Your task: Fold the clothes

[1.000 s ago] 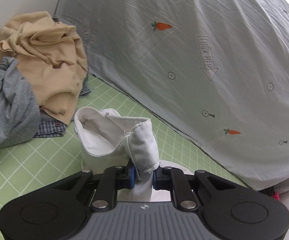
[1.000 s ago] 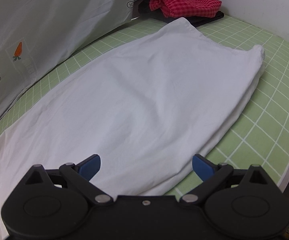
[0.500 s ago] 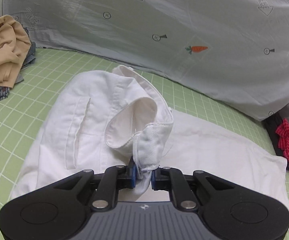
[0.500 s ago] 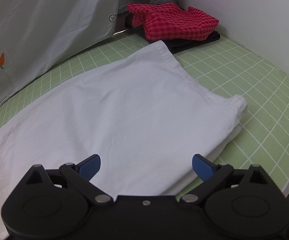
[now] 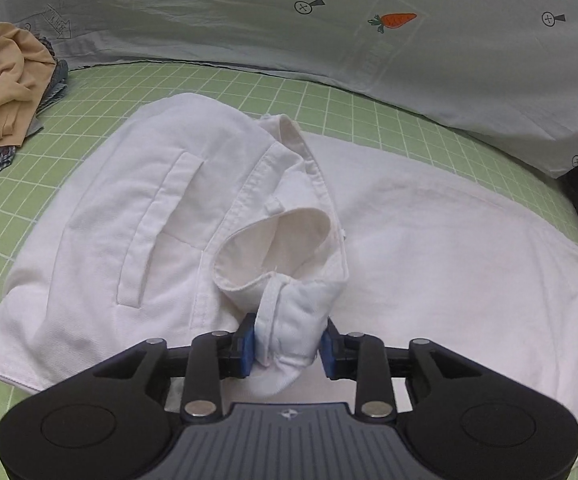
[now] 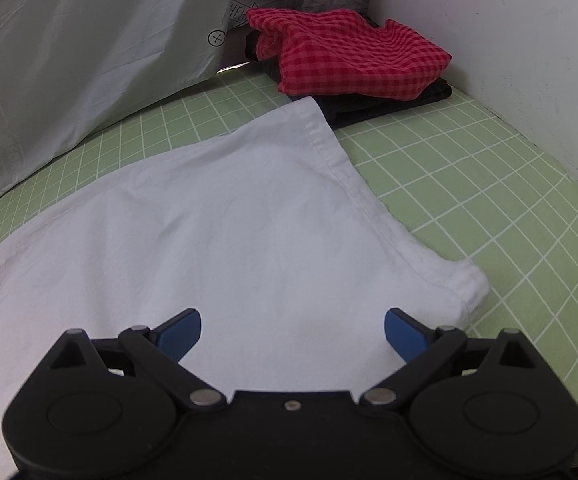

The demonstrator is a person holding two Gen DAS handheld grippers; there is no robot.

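1. Trousers (image 5: 429,248): white, lying flat on the green grid tabletop (image 5: 369,120), waist end doubled over the legs.
2. Left tool (image 5: 289,344): narrow, pinching the bunched waistband.
3. Right tool (image 6: 293,330): wide, holding nothing, above the hem end (image 6: 369,200).
4. Risk: thick bunch may slip from the pads; uneven release would skew the fold.

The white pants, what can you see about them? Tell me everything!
The white pants look like cotton and lie mostly flat on the green grid mat. One part is folded over the rest, showing a slit pocket, stitched seams and the waistband. The left gripper pinches a bunched bit of waistband. The right gripper hovers open over the smooth leg end, whose hemmed edge lies next to a red checked cloth.
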